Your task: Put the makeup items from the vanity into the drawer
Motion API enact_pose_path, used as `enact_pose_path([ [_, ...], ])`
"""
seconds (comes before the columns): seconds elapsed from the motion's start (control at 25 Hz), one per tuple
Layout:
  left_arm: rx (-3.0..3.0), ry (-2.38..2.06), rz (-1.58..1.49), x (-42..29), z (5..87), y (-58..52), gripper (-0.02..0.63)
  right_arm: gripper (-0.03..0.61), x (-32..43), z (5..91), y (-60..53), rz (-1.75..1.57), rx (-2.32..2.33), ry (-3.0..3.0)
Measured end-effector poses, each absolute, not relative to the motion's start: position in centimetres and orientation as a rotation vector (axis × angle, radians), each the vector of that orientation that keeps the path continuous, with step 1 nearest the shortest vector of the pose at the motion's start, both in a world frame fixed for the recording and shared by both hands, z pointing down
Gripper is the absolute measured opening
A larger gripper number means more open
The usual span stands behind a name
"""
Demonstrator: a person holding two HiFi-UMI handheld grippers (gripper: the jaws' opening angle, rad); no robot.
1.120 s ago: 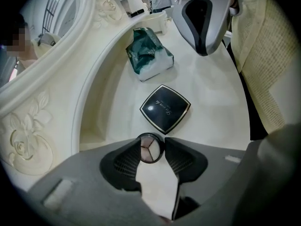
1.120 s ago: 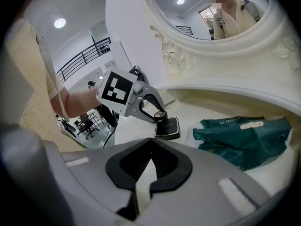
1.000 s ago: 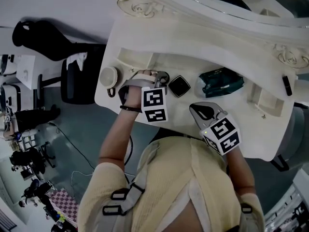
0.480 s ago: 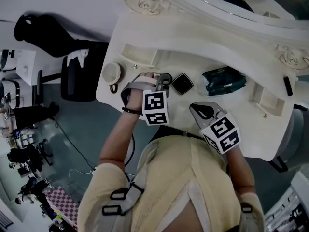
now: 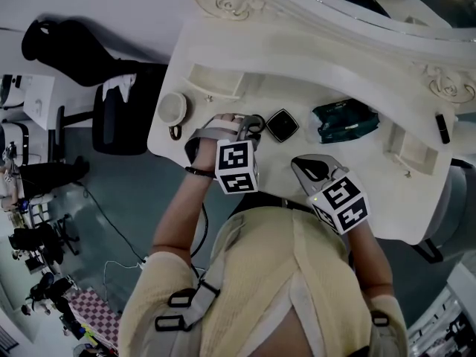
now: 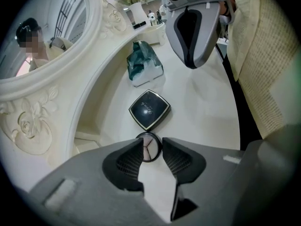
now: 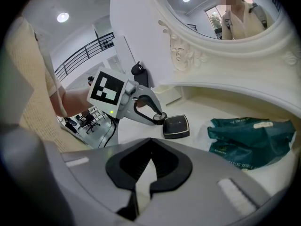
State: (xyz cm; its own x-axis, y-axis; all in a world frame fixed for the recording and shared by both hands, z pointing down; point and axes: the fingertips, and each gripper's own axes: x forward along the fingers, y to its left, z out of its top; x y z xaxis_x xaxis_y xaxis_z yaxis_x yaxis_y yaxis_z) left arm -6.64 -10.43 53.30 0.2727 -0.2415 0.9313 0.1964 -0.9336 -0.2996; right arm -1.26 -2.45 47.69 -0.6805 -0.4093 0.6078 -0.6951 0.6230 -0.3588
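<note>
On the white vanity top (image 5: 372, 192), my left gripper (image 5: 253, 123) points steeply down and is shut on a small round compact (image 6: 149, 148) that rests on the top. Right beyond its tips (image 6: 152, 142) lies a square black compact (image 6: 149, 109) (image 5: 281, 125) (image 7: 176, 126). A teal pouch (image 5: 343, 120) (image 6: 143, 62) (image 7: 251, 140) lies further right. My right gripper (image 5: 309, 169) (image 7: 150, 142) hovers near the front edge, shut with nothing between its fingers. It also shows at the top of the left gripper view as the right gripper (image 6: 190, 32). An open shallow drawer (image 5: 216, 80) sits at the back left.
A second open drawer (image 5: 405, 151) is at the back right, with a small black item (image 5: 442, 127) beyond it. A round white jar (image 5: 172, 108) stands at the vanity's left end. The carved mirror frame (image 5: 312, 13) rises behind. An office chair (image 5: 111, 125) stands on the left.
</note>
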Motion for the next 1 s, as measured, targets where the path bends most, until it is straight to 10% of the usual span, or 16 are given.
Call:
enact_pose_path([
  [0.32, -2.389, 0.175, -1.654, -6.7, 52.3, -11.7, 0.247, 0.002, -1.3, 47.9, -2.0, 0.81, 0.875, -2.362],
  [1.0, -2.628, 0.286, -1.706, -7.2, 53.9, -12.0, 0.222, 0.002, -1.2, 48.1, -1.2, 0.817, 0.883, -2.345],
])
